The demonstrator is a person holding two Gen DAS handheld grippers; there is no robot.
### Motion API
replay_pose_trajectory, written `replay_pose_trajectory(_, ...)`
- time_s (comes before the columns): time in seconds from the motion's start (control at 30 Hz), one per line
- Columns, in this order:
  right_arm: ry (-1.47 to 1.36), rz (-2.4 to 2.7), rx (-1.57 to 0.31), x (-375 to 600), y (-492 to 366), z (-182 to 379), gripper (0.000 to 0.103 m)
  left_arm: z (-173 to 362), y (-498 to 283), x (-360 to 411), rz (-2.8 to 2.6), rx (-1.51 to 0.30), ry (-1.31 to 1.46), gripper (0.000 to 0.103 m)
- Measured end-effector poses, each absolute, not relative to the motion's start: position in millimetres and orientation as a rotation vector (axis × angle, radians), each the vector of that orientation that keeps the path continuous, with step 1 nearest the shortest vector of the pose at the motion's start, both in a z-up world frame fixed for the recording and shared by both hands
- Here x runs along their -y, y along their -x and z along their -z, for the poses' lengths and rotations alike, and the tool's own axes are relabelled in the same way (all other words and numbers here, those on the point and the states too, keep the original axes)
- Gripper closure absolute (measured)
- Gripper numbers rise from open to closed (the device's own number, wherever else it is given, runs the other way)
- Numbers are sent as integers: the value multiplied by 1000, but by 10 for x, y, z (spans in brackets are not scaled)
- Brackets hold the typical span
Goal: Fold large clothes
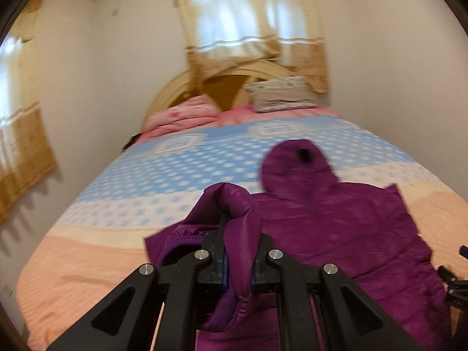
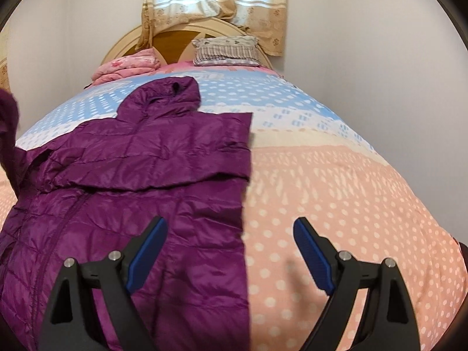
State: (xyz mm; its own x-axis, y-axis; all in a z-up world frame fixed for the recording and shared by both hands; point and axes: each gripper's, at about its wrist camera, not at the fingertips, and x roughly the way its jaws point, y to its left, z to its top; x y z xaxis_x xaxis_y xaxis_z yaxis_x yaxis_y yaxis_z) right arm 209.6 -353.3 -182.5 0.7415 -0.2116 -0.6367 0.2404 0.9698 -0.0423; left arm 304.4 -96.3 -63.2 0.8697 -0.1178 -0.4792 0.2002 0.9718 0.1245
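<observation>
Purple quilted hooded down jacket [image 2: 122, 181], one item, lay front-up on the bedspread [image 2: 336, 193] at centre left of the right wrist view, hood toward the headboard [image 2: 172, 36]. Its right sleeve was already folded across the chest. Left sleeve [image 1: 234, 234]: lifted clear of the bed at lower centre of the left wrist view, pinched between the closed fingers of the left gripper [image 1: 238, 266]. Right gripper [image 2: 231, 251]: fingers wide apart, holding nothing, hovering over the jacket's right edge at lower centre of its view. Step in hand, by my judgement: folding the second sleeve inward. The next move would call for carrying that cuff across the body, laying it flat, then releasing. Also present: striped pillow [image 2: 226, 49], folded pink quilt [image 2: 125, 67], beige curtains [image 2: 213, 8]. Brands, labels, writing: none legible.
</observation>
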Motion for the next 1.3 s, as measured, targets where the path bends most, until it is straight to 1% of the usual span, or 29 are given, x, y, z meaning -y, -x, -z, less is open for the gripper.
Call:
replay_pose_trajectory(0.03,-45,251,-696,3555,-2093,1836,13,651,-3049,1094,200,-492,-169,88)
replay_pose_trajectory(0.1,-45,251,-705,3596,-2092,1853,13,726,-3069,1304,247,-522,-180,60)
replay_pose_trajectory(0.13,-45,248,-710,3606,-2098,1863,13,756,-3060,1375,262,-517,-173,28)
replay_pose_trajectory(0.17,-43,247,-717,3609,-2108,1868,13,754,-3020,1407,258,-488,-166,12)
replay_pose_trajectory(0.23,-33,244,-722,3600,-2121,1870,13,721,-2947,1448,269,-439,-164,9)
replay_pose_trajectory(0.3,-27,237,-727,3581,-2149,1869,13,715,-2992,1452,297,-450,-160,8)
replay_pose_trajectory(0.4,-27,212,-735,3502,-2213,1838,13,713,-2996,1272,253,-444,-165,7)
replay_pose_trajectory(0.5,-22,158,-727,3338,-2285,1762,13,755,-3016,910,201,-446,-137,7)
replay_pose_trajectory(0.57,-37,100,-733,3202,-2391,1707,11,852,-3075,636,124,-475,-134,7)
replay_pose_trajectory(0.7,-52,-4,-745,2907,-2725,1619,11,1208,-3268,159,-14,-595,-121,7)
replay_pose_trajectory(0.77,-54,-34,-756,2753,-2949,1603,11,1358,-3310,-11,-56,-623,-107,7)
replay_pose_trajectory(0.97,-51,-66,-804,2410,-3483,1781,11,1711,-3467,-427,-166,-702,-58,7)
replay_pose_trajectory(1.03,-71,-71,-840,2355,-3624,1897,12,1778,-3529,-514,-173,-720,-29,7)
replay_pose_trajectory(1.07,-90,-91,-867,2329,-3676,1961,23,1805,-3558,-565,-180,-730,-17,7)
replay_pose_trajectory(1.1,-108,-118,-889,2310,-3710,2001,49,1835,-3586,-610,-185,-742,-7,7)
replay_pose_trajectory(1.17,-122,-155,-884,2263,-3694,2004,84,1867,-3585,-654,-193,-753,-4,7)
replay_pose_trajectory(1.2,-111,-166,-855,2230,-3633,1947,90,1877,-3584,-667,-196,-753,-7,7)
replay_pose_trajectory(1.3,-85,-197,-762,2186,-3408,1675,94,1896,-3602,-689,-213,-756,-19,7)
